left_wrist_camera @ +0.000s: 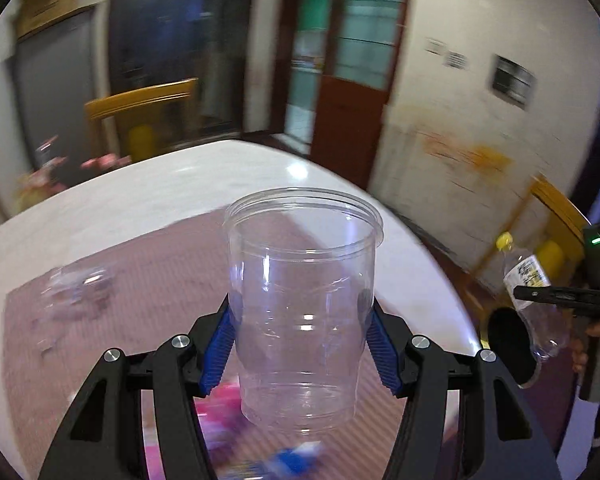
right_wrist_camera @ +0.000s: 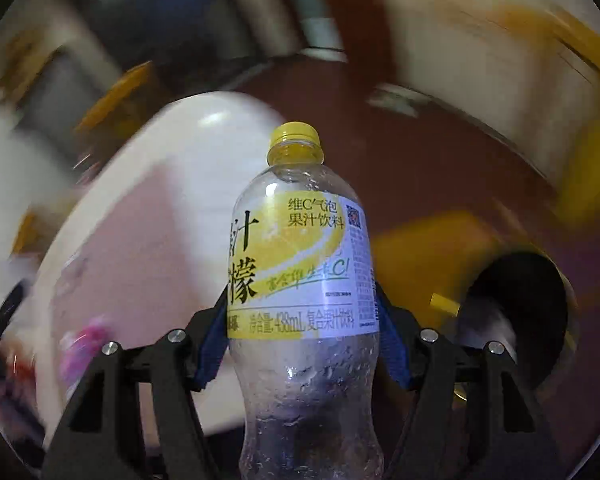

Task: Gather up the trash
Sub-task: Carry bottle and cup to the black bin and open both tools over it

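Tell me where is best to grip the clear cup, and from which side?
Probably the lower half of the cup, pads on opposite sides, as the left claw has it. The wall narrows toward the base, and the flared rim above would stop slipping.
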